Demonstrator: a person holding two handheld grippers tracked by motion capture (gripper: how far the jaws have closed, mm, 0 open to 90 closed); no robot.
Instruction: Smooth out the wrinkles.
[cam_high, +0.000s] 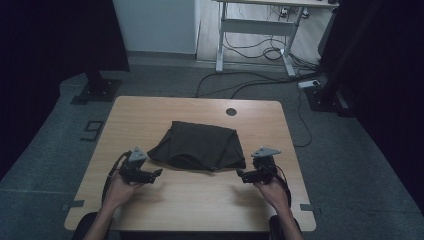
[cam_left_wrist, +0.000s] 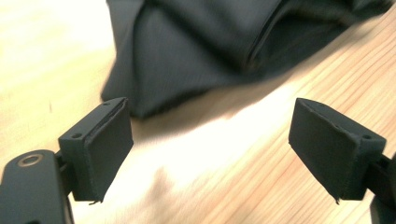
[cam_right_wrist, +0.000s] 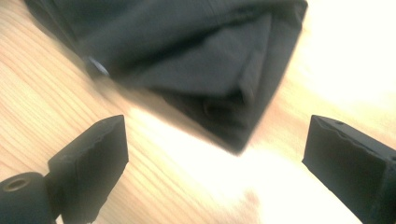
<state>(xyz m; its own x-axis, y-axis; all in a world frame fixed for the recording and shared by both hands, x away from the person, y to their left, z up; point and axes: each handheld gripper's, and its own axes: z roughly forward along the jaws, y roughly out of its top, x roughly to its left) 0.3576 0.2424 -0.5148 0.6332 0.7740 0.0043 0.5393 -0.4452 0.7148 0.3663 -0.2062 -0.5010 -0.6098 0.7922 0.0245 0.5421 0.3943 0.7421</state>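
We note cloth (cam_high: 199, 146) lies between left gripper (cam_high: 159, 172) and right gripper (cam_high: 240, 174); both jaws spread, empty; distances seemingly equal.

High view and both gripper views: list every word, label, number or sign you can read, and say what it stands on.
None can be read. The dark cloth, the table, the left gripper and the right gripper bear no legible text. A small round fitting on the cloth's edge in the right gripper view is too blurred to tell.

Dark folded cloth (cam_high: 200, 146) on wooden table (cam_high: 150, 115)
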